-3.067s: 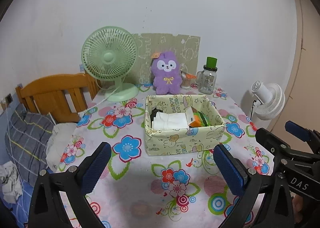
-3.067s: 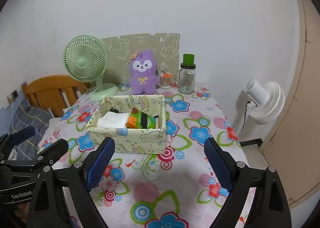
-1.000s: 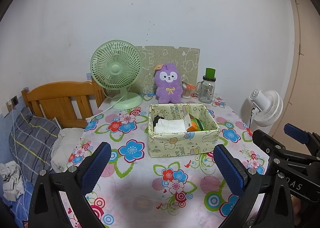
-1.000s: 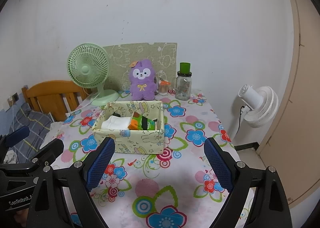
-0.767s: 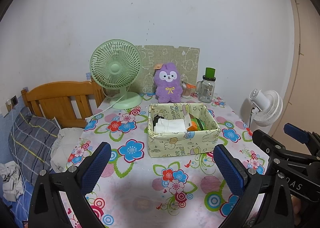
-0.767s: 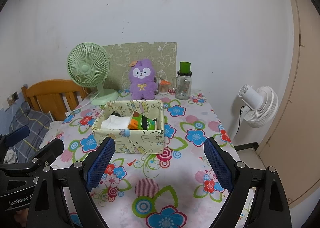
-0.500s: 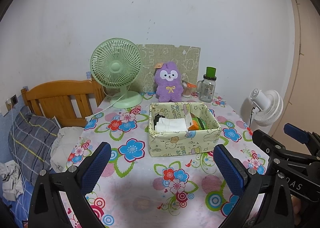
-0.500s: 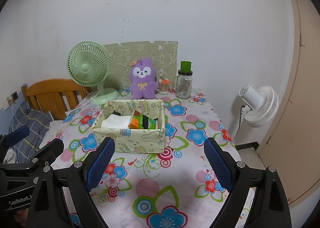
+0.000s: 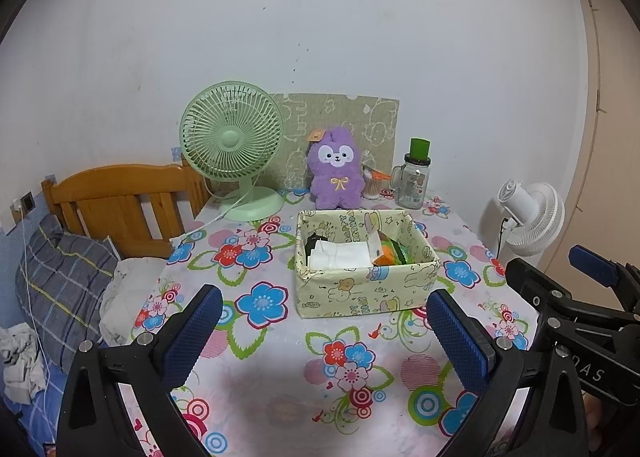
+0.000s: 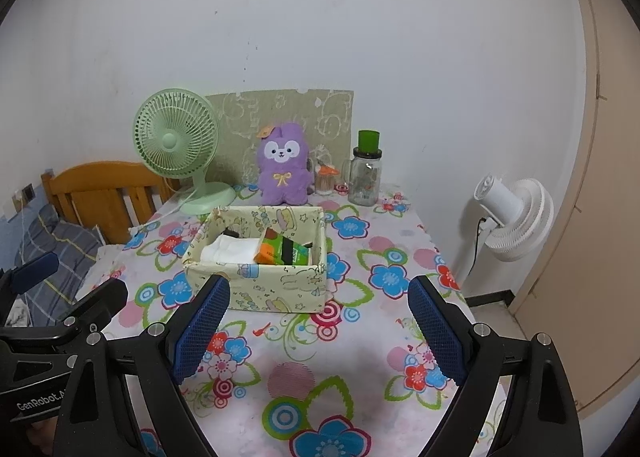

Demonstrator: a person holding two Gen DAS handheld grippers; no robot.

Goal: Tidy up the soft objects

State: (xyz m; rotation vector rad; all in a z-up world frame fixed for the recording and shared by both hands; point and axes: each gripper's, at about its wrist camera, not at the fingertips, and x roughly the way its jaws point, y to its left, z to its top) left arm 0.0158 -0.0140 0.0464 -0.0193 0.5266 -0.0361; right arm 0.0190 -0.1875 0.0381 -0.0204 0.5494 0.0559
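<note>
Two grippers, both empty, both held above the near end of the table (image 9: 280, 389). One fabric box (image 9: 362, 297) sits mid-table on the flowered cloth: pale yellow w/ cartoon print, soft walls, open top, rim a bit wavy. Inside, left part: folded white cloth (image 9: 344, 255) lying flat, w/ sth black (image 9: 311, 245) tucked behind it at the back left corner, can't tell what. Right part of box: orange and green packet (image 10: 282, 251) w/ a black band, leaning against the cloth. Purple plush toy (image 9: 336, 173) sits upright behind the box, near the wall, apart from the box, white face to camera, yellow bow on chest, small orange tag at one ear.

Left gripper (image 9: 324, 331): jaws spread wide, blue pads far apart, nothing between them, touching nothing. The box lies ahead of it, roughly between the two pads in its view. Right gripper (image 10: 318, 327): same, wide apart, holding nothing, hovering short of the box; its left pad overlaps the box's near corner in view only.

Bkgd: green fan (image 9: 234, 145) at back left of table, glass jar (image 9: 414, 177) w/ green lid at back right beside the plush, white fan (image 9: 530, 217) on the floor to the right, wooden headboard (image 9: 120, 197) and a plaid pillow (image 9: 64, 281) to the left.
</note>
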